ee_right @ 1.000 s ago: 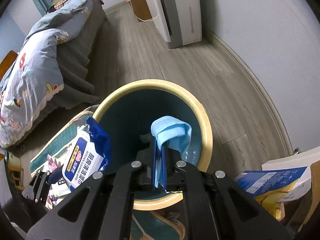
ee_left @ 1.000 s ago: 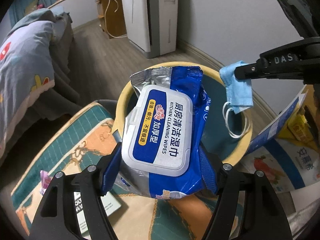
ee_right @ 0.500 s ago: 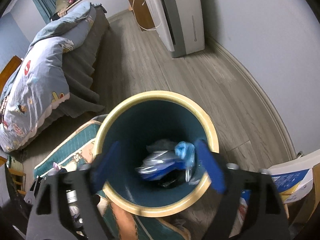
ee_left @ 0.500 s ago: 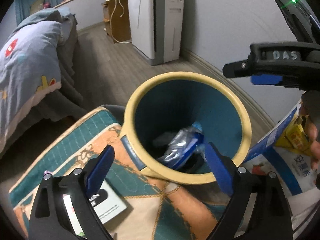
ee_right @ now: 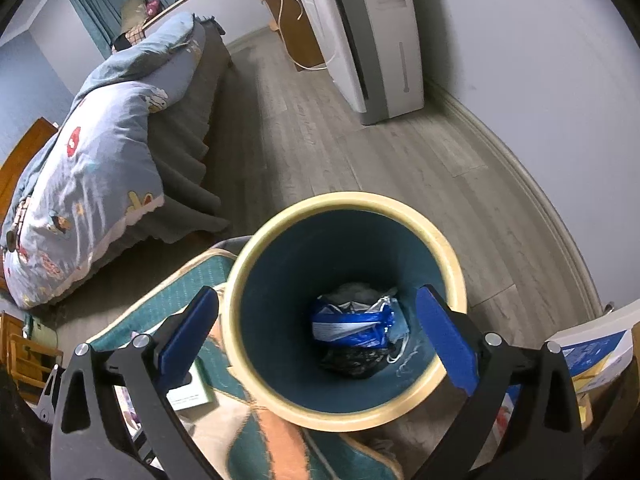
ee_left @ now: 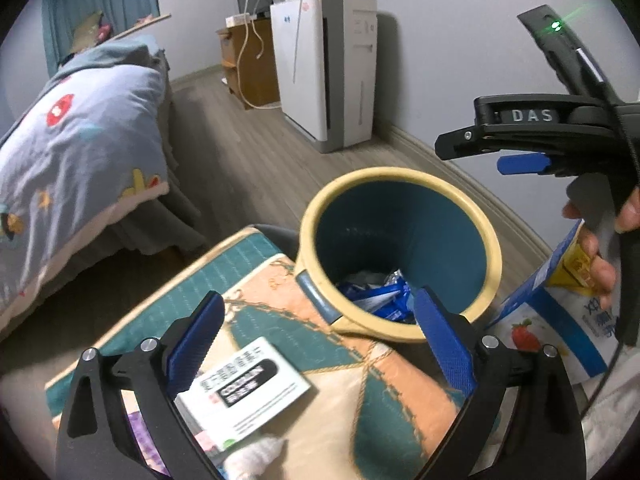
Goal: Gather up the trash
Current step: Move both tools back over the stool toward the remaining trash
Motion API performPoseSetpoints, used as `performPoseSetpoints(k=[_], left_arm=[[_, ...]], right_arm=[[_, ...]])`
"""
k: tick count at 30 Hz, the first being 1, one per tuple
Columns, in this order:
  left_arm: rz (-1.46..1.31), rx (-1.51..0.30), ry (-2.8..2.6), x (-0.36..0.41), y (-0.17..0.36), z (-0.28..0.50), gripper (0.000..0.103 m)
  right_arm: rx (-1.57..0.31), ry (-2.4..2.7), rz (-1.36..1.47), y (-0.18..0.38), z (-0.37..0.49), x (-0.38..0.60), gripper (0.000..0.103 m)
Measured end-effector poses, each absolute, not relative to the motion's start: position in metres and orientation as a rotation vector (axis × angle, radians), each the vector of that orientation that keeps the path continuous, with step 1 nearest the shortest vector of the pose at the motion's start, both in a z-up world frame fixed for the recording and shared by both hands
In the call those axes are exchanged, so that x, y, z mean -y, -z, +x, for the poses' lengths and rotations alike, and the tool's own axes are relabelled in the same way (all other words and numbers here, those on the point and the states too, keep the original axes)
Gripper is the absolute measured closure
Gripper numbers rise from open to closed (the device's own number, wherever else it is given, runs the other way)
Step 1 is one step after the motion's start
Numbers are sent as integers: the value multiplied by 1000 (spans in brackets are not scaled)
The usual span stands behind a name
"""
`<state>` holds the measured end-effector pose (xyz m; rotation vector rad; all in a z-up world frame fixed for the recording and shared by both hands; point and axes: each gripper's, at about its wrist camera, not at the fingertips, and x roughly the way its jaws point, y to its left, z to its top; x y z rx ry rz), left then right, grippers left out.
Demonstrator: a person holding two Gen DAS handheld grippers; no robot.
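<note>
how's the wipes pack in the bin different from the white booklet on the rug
The wipes pack is blue and silver, crumpled, and lies at the bottom of the bin; the white booklet is flat and rests on the patterned rug outside the bin. The pack sits on other trash, beside a blue mask; the booklet lies between the open left gripper's fingers, untouched. Both carry printed text.

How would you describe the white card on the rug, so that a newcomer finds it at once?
Start at the yellow-rimmed bin standing on the patterned rug. The white card lies flat on the rug just before it, near the left gripper. Only it carries a black band with white print.
</note>
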<state>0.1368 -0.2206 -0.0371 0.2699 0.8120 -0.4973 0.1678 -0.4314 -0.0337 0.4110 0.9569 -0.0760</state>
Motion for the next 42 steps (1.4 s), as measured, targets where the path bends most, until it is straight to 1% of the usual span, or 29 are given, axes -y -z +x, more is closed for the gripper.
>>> performPoseSetpoints(k=[10,26,42], left_arm=[[250,-811,447,173,27,122,8],[231,-809,348,96,21,101,8],[152,-879,193,-1,40,100,8]], right_arm=[[-964,39,402,25,170,400,6],[-979,-16,299,16,171,331,6],[-1074,-101,210,40,176,250,6]])
